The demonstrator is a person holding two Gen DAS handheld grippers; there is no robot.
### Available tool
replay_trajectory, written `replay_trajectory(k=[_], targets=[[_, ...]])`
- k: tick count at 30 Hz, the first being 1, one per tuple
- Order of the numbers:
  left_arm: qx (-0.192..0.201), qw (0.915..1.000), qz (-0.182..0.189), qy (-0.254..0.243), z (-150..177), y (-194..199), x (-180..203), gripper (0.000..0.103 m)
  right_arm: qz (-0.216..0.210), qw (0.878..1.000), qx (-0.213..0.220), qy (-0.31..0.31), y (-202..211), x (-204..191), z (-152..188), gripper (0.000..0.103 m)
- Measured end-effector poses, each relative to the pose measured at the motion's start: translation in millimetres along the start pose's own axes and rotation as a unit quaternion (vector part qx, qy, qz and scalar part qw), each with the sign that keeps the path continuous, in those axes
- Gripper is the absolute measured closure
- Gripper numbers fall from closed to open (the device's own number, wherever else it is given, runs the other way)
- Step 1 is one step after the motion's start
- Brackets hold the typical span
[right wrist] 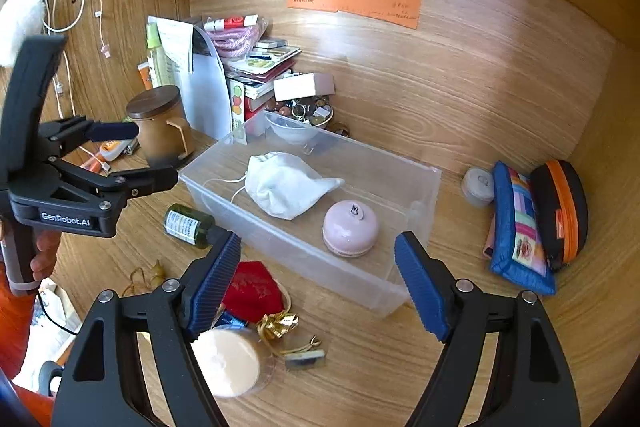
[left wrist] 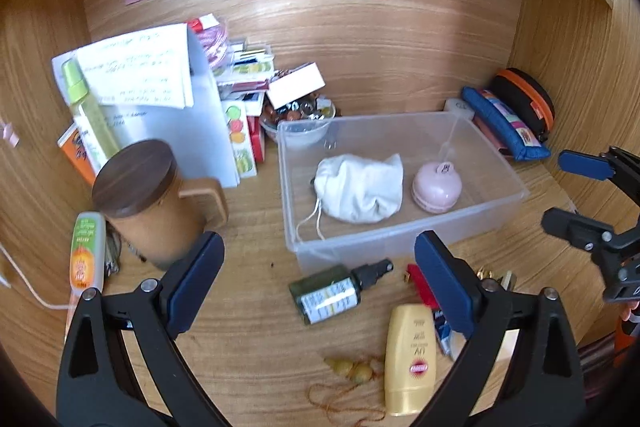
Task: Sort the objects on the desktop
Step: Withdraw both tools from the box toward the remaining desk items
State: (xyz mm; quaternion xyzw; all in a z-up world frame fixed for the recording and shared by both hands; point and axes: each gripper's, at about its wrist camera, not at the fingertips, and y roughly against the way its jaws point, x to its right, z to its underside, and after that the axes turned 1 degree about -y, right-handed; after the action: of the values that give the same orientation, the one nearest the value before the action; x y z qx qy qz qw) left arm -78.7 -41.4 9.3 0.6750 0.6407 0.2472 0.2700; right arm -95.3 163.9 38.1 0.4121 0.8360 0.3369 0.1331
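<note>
Both my jaws gaped empty above the desk [left wrist: 256,347], the clear bin [left wrist: 404,227] and green bottle [left wrist: 328,293] lying ahead.

Clear plastic bin [left wrist: 400,227] sat on desk holding white drawstring pouch [left wrist: 360,187] and pink round case [left wrist: 436,189]; green spray bottle [left wrist: 332,291], yellow tube [left wrist: 410,355], red pouch [right wrist: 252,291] lay outside beside it.
</note>
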Motion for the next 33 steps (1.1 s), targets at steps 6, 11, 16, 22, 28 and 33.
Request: replay_trajectory(k=[6, 11, 16, 22, 28, 33], targets=[[0.003, 0.9999, -0.009, -0.001, 20.6, 9.8, 1.4, 0.006, 0.011, 0.999, 0.026, -0.031, 10.8, 1.8, 22.2, 0.026], [-0.008, 0.9998, -0.014, 0.011, 37.7, 7.1, -1.8, 0.004, 0.027, 0.997, 0.048, -0.046, 17.7, -2.9, 48.2, 0.026], [-0.025, 0.9980, 0.011, 0.056, 57.9, 1.1, -12.5, 0.004, 0.019, 0.996, 0.044, -0.073, 12.8, -9.5, 78.1, 0.026], [-0.046, 0.9939, 0.021, 0.098, 79.2, -7.8, -20.7, 0.004, -0.015, 0.994, 0.024, -0.106, 1.9, -15.2, 102.2, 0.026], [-0.068, 0.9916, 0.018, 0.108, 94.0, -19.7, -19.9, 0.004, -0.041, 0.992, 0.030, -0.119, 0.7, -22.5, 106.9, 0.026], [-0.077, 0.9902, 0.028, 0.113, 102.1, -23.3, -18.4, 0.004, -0.060, 0.987, 0.033, -0.143, 0.0, -20.2, 109.3, 0.026]])
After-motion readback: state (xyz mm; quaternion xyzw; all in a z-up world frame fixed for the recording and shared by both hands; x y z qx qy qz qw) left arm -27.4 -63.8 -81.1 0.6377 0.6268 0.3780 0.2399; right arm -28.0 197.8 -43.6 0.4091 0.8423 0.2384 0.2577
